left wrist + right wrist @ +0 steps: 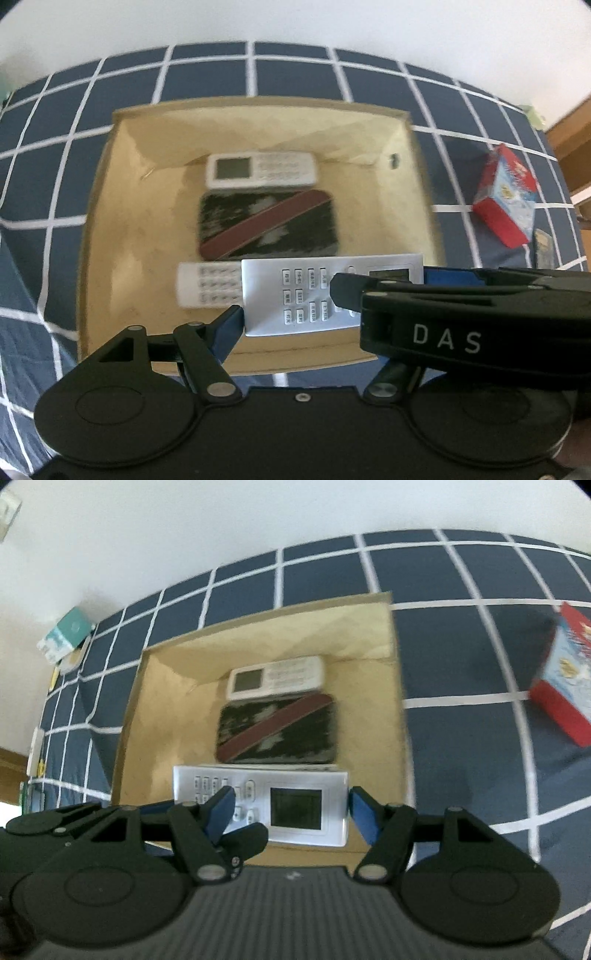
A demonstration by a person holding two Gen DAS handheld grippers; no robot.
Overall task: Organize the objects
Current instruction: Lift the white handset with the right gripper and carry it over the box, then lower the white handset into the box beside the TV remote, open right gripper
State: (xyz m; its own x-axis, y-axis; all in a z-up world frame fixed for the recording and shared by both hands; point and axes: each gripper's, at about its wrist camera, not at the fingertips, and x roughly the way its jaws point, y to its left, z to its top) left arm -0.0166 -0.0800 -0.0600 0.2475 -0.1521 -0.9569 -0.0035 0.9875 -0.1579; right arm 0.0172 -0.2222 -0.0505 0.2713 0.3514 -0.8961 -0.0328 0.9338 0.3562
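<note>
A silver-white remote [314, 291] [295, 805] with a small screen hangs over the near part of an open cardboard box [92, 229] [129, 716]. Both grippers are shut on it. The blue pads of my left gripper [332, 295] press its two ends. My right gripper [291, 806] clamps it too, its right pad against the screen end; its black arm [461, 317] crosses the left wrist view. In the box lie a white handset [258, 170] [275, 677], a black patterned case [269, 225] [277, 734] with a brown-red file [266, 223] across it, and another white remote [207, 284].
The box rests on a navy cloth with a white grid [207, 70] [461, 646]. A red and blue carton [506, 195] [565, 672] lies to the right of the box. A teal packet [66, 635] sits at the cloth's far left edge by the white wall.
</note>
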